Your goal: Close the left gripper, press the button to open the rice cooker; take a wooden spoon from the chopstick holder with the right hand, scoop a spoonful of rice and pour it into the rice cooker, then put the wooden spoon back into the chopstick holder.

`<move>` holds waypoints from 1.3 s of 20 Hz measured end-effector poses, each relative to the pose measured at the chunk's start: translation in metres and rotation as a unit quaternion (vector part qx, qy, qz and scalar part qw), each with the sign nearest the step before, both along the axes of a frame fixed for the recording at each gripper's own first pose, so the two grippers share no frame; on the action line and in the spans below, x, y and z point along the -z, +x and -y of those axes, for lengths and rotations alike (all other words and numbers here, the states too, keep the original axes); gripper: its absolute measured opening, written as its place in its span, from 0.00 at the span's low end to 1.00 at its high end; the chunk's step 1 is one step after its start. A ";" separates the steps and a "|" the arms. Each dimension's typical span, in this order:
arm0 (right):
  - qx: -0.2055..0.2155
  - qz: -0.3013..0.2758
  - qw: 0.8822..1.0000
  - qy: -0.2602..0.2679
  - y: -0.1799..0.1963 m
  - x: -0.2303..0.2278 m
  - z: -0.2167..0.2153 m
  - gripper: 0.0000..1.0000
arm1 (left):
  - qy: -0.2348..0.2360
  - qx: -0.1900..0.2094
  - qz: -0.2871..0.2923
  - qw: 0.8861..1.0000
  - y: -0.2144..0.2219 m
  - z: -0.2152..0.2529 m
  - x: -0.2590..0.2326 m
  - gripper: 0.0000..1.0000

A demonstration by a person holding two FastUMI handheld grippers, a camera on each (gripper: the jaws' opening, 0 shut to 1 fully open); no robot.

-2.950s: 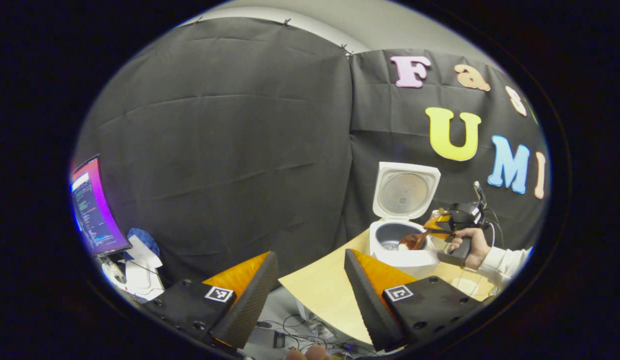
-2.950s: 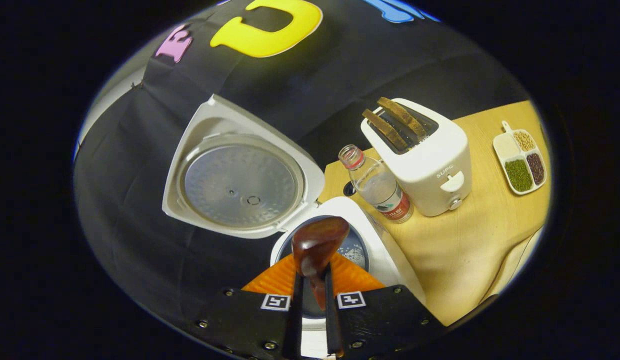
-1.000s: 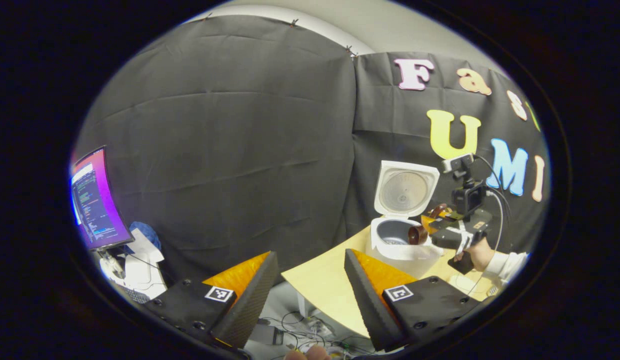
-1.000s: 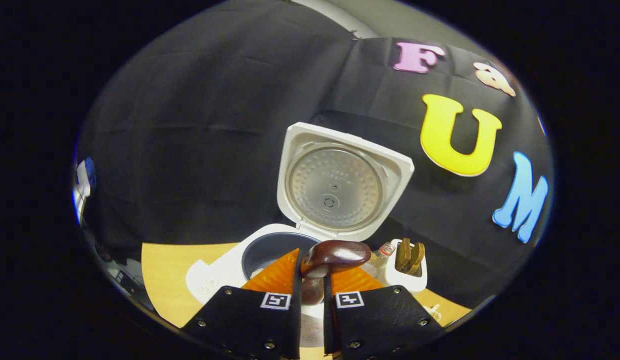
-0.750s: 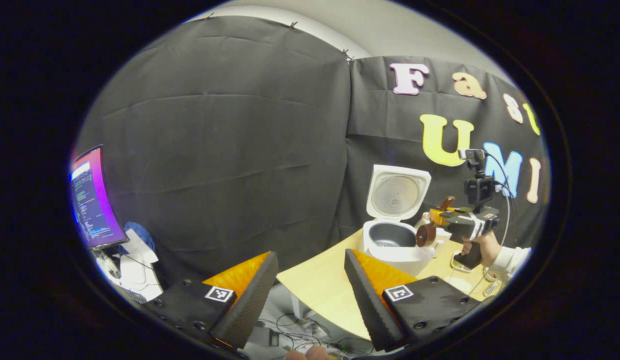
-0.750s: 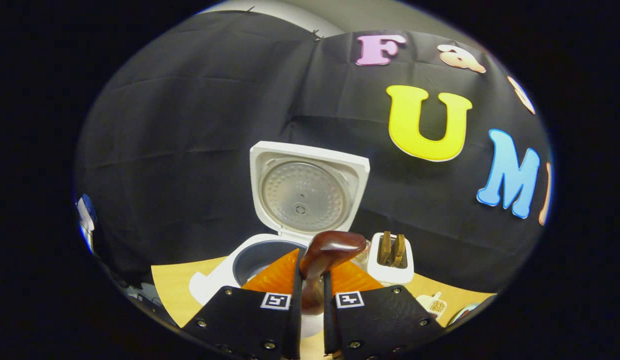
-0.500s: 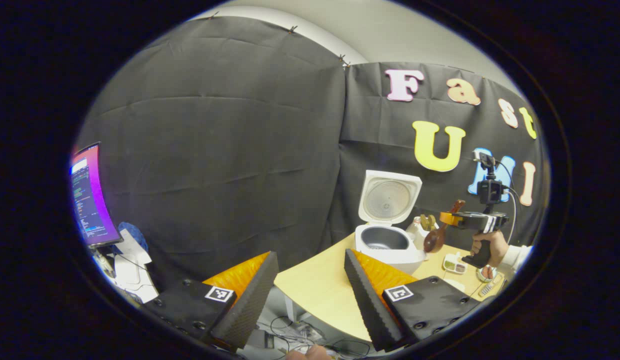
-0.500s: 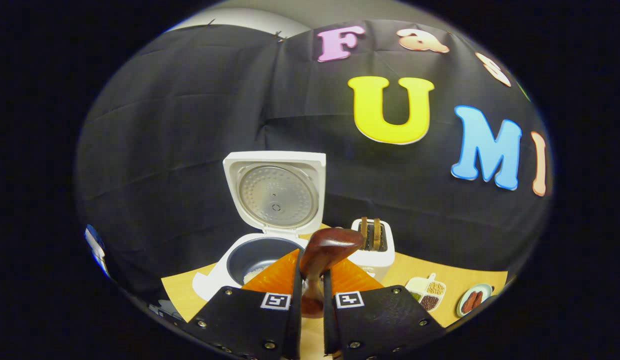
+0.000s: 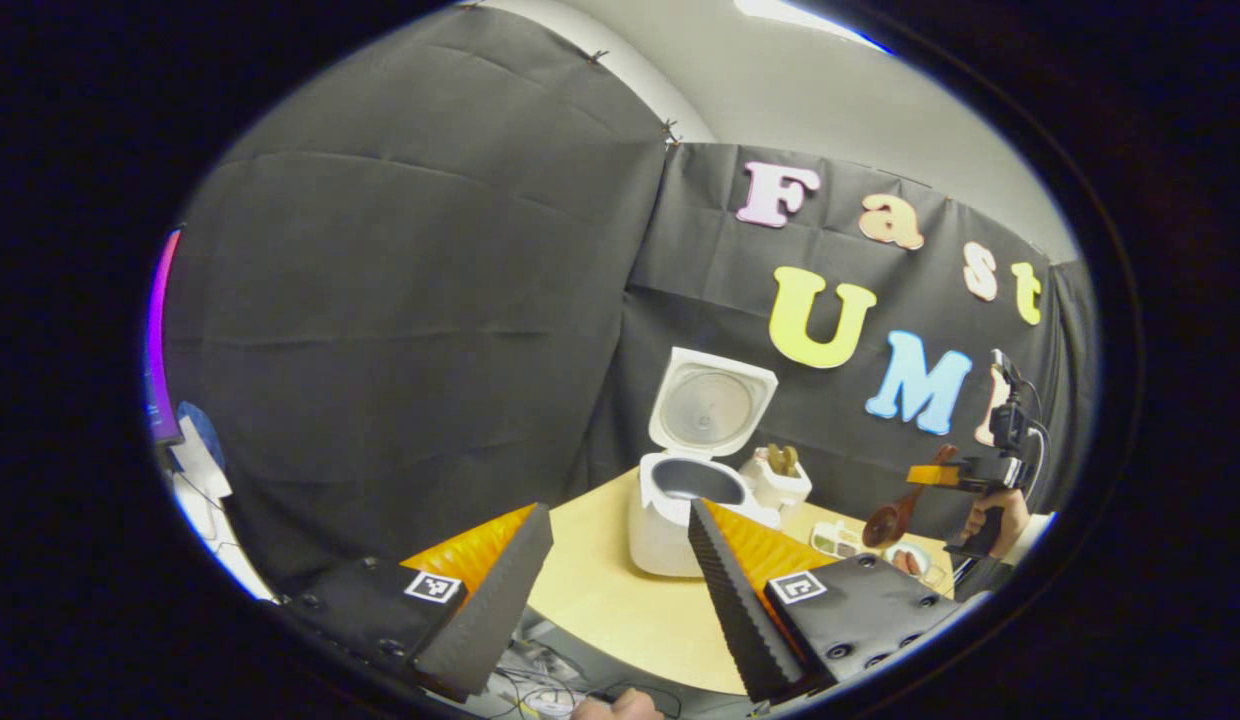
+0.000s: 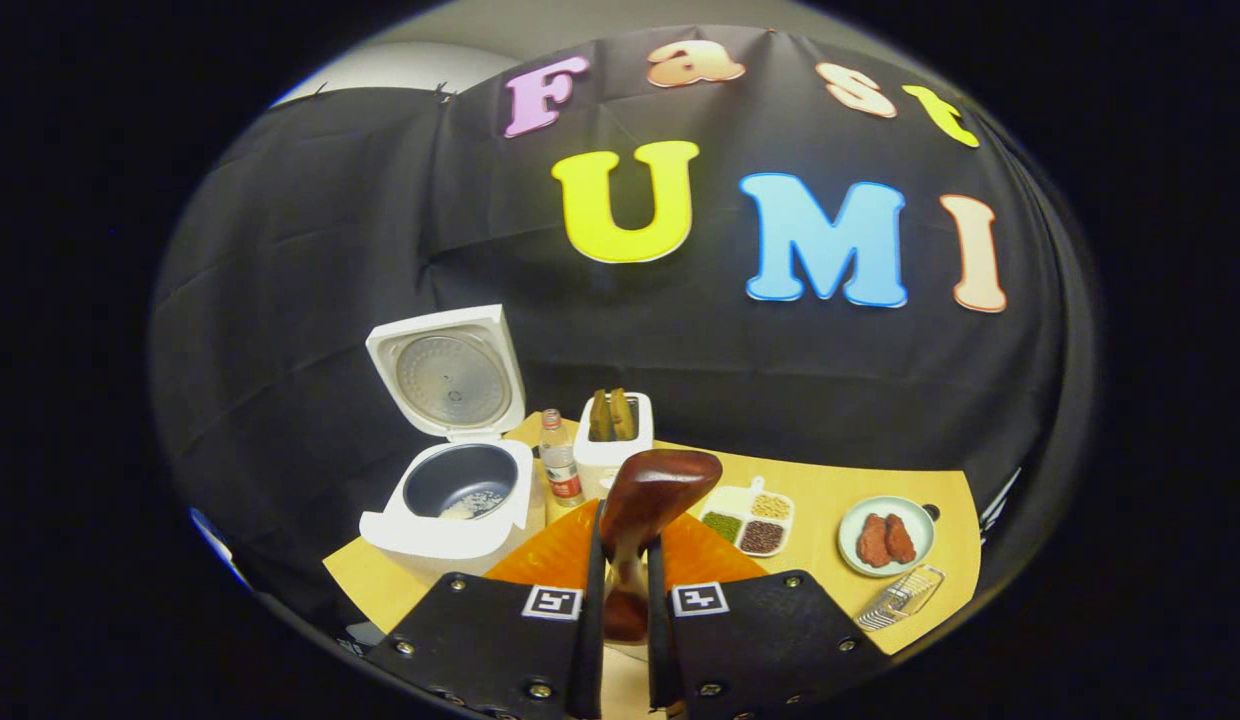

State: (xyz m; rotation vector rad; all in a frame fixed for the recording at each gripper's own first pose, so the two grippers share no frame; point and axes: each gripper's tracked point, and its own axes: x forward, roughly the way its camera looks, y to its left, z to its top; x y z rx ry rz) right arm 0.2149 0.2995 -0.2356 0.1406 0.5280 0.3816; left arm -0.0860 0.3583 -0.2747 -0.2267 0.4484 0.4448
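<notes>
Between the closed fingers of the right gripper, the wooden spoon is clamped by its handle, bowl forward, above the table and well apart from the open rice cooker. The left gripper hangs spread and empty. The narrow grip may let the spoon pivot, missing the chopstick holder.

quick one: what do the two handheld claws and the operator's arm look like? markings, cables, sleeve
Left claw: two wedge-shaped fingers with ribbed inner faces on dark plates with screws, each plate bearing a square black-and-white tag. Right claw: the same plates, screws and tags. In the left gripper view, it has a pistol-style handle, a small camera on top, a dark looping cable, and a white sleeve behind the hand.
</notes>
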 end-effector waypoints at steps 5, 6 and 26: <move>0.048 -0.015 0.999 0.008 -0.011 0.006 0.078 0.18 | 0.012 0.019 0.005 1.000 0.010 0.013 -0.008 0.92; 0.057 -0.019 0.998 0.011 -0.010 0.010 0.094 0.18 | 0.022 0.021 0.003 1.000 0.014 0.015 -0.010 0.92; 0.141 -0.098 0.982 0.073 0.069 0.151 0.338 0.18 | 0.032 0.016 -0.070 0.997 0.079 0.274 -0.006 0.96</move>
